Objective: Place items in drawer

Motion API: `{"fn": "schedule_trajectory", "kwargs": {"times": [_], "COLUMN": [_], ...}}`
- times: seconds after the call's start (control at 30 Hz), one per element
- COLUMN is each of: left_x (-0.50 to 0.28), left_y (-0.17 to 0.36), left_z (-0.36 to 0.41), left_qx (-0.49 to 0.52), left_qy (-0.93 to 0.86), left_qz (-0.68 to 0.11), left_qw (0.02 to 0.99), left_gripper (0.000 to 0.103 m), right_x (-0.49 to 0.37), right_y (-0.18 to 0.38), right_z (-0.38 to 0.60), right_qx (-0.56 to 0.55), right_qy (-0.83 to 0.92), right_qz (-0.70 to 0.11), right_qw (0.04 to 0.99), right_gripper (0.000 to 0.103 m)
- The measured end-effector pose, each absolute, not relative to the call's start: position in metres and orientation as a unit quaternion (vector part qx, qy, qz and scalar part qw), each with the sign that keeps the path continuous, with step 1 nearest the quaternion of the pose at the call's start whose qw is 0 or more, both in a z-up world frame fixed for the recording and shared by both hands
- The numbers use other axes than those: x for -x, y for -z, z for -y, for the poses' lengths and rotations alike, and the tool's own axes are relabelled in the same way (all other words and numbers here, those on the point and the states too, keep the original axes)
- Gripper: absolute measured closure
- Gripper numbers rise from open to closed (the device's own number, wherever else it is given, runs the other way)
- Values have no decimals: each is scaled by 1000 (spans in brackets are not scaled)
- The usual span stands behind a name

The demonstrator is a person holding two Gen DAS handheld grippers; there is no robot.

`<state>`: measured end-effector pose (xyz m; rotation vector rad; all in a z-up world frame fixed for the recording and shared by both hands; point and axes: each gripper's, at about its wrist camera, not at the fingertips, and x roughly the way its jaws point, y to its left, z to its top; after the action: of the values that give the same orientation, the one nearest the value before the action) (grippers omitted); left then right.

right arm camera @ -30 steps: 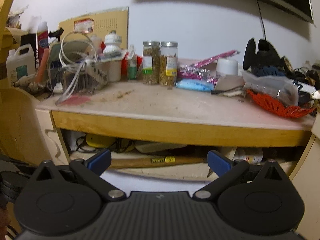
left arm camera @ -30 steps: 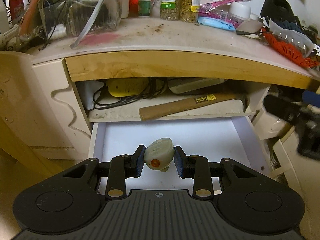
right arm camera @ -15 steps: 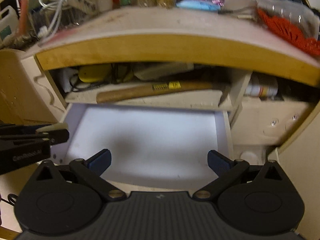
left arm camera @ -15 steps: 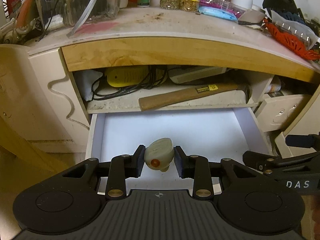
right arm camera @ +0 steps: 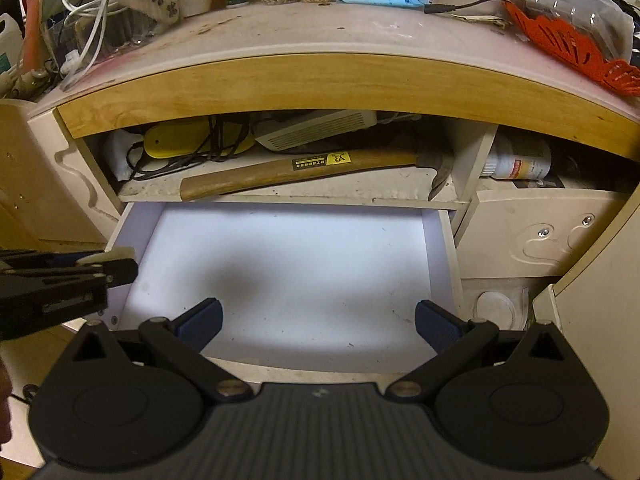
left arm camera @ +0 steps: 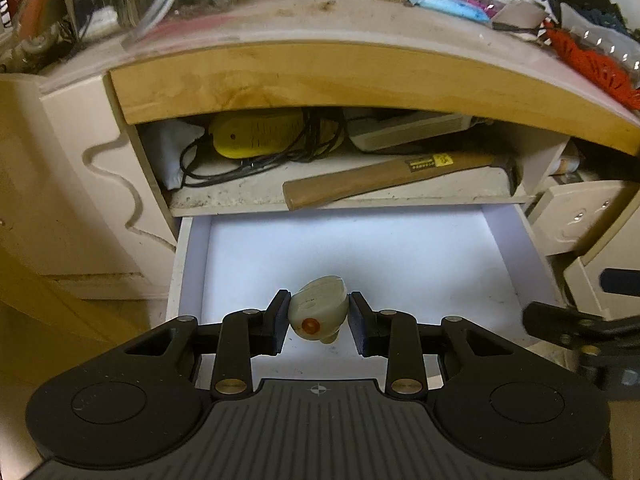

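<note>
Left gripper (left arm camera: pixel 319 322) clamps a small beige gadget (left arm camera: pixel 318 312) w/ orange button, held over the open drawer (left arm camera: pixel 400 256) — prob. for dropping in. Right gripper (right arm camera: pixel 319 322) spread wide, empty — drawer floor bare.

A cream-painted desk (right arm camera: pixel 304 36) with a pale, stained top and a curved front edge of yellowish wood (right arm camera: pixel 320 84) fills both views. Under that edge sits an open shelf (right arm camera: pixel 280 190), and to the right of the shelf a smaller cubby (right arm camera: pixel 520 160). Left of the shelf, the desk's side panel (left arm camera: pixel 80 184) bears a carved wavy groove. Right of the shelf and below the cubby, a cream panel (right arm camera: pixel 532 236) carries two screws and a similar groove. Wooden floor (left arm camera: pixel 80 320) shows below the left panel. Warm indoor light falls over the desk top.
</note>
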<state>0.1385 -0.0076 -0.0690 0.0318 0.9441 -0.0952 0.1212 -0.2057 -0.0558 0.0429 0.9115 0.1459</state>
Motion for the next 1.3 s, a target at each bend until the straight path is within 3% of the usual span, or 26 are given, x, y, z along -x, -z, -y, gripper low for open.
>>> {"fn": "schedule_trajectory", "kwargs": {"times": [1.3], "left_x": [-231], "left_y": [193], "left_z": [-5], "left_qx": [-4], "left_qy": [34], "left_qz": [-558], "left_qw": [829], "left_gripper": [73], "right_x": [-126], "right_y": [65], "right_z": [197], "right_qx": [-19], "right_qy": [-75], "right_qz": [-459], "right_qw": [885], "right_gripper": [0]}}
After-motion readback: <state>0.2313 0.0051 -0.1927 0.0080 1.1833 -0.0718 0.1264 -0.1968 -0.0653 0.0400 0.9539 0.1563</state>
